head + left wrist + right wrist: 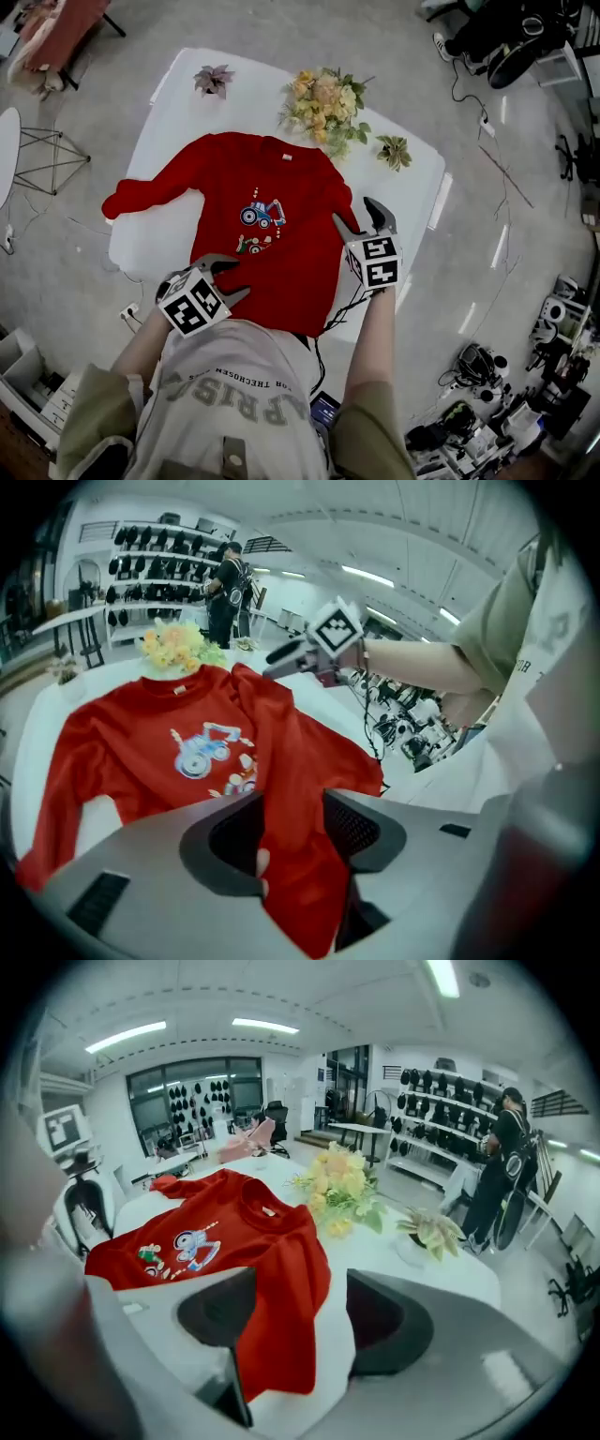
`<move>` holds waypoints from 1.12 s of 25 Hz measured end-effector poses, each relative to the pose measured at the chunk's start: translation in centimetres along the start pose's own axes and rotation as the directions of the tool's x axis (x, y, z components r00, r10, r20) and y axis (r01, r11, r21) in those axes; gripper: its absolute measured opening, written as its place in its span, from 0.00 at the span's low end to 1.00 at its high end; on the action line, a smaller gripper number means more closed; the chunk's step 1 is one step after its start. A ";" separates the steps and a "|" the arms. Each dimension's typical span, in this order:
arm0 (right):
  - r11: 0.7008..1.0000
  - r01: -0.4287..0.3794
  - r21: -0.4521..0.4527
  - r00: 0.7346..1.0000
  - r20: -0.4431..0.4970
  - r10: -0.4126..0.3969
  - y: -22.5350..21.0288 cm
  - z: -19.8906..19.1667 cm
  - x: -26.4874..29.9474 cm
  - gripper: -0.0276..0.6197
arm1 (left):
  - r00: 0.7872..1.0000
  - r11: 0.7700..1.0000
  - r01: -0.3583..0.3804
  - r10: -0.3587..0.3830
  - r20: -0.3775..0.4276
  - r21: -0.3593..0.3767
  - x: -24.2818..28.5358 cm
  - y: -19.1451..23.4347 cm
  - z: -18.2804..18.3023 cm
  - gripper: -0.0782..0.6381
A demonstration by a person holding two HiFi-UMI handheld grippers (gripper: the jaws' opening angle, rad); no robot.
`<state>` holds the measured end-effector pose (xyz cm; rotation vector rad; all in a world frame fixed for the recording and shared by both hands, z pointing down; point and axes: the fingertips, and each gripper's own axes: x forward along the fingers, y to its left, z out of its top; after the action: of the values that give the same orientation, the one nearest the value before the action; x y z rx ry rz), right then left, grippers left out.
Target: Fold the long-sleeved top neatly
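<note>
We look down on a white table [178, 103] with a red long-sleeved top [291, 187] spread face up. A cartoon digger print is on its chest, its collar points away from us and its hem lies at the near table edge. The sleeve on our left [155, 187] stretches straight out across the table. The one on our right seems to be folded in along the body.

The left gripper [234, 278] hovers over the hem's left part with its jaws spread. In its own view [291, 822] red cloth fills the gap, but the pads do not seem to press on it. The right gripper [361, 217] stands over the top's right edge, jaws wide apart and holding nothing. In its view [291, 1316] the folded strip of the top [253, 1232] runs down between them.

We judge several risks.

- **Folded sleeve:** It lies loose, so a snag from a jaw tip could drag it back open.
- **Outstretched sleeve:** If one pad catches only the upper layer, the back layer may stay behind and bunch.
- **Uneven pinches:** If the two grippers pinch at unequal heights, the fold could come out skewed.
- **Hem:** It sits near the table edge, so a pull towards us might slide it off.
- **Cable:** The cable [339, 307] trailing from the right gripper crosses the cloth and could drag it.
- **Bouquet:** A yellow bouquet [323, 98] lies just beside the collar, where a wide sweep could knock it.
</note>
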<state>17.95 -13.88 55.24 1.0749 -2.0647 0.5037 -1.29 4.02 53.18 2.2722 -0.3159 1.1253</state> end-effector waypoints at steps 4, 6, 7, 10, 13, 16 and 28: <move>0.999 0.048 0.012 0.994 -0.099 -0.046 -0.8 -0.4 3.9 0.23 | 0.992 1.000 -0.021 0.023 -0.121 0.018 3.4 -1.3 -3.6 0.41; 0.998 0.070 -0.009 0.985 -0.159 -0.071 -0.9 -1.2 4.3 0.09 | 0.985 0.996 -0.065 0.073 -0.158 0.060 4.0 -0.9 -5.3 0.41; 0.997 0.075 -0.034 0.981 -0.175 -0.079 -0.8 -1.3 4.1 0.09 | 0.984 0.995 -0.078 0.087 -0.153 0.067 4.1 -0.8 -5.6 0.42; 0.994 0.103 0.026 0.988 -0.115 -0.099 -1.5 -0.1 3.0 0.09 | 0.991 0.994 -0.092 0.098 -0.097 0.056 3.9 -1.0 -5.1 0.43; 0.954 0.154 0.258 0.987 -0.086 -0.136 -4.0 -1.3 3.6 0.09 | 0.994 0.993 -0.109 0.110 -0.026 0.045 3.9 -1.1 -4.0 0.43; 0.919 0.230 0.319 0.970 -0.152 -0.190 -5.2 -3.5 4.4 0.11 | 0.993 0.991 -0.118 0.120 -0.017 0.063 4.5 -0.9 -3.5 0.43; 0.990 -0.140 0.028 0.960 -0.242 0.143 15.5 -9.2 -6.1 0.42 | 0.982 0.975 -0.104 0.133 -0.137 0.199 1.9 -2.9 -10.3 0.44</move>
<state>11.48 3.90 56.48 0.8292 -1.9296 0.6843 -5.49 12.49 58.44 2.3414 -0.2986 1.4349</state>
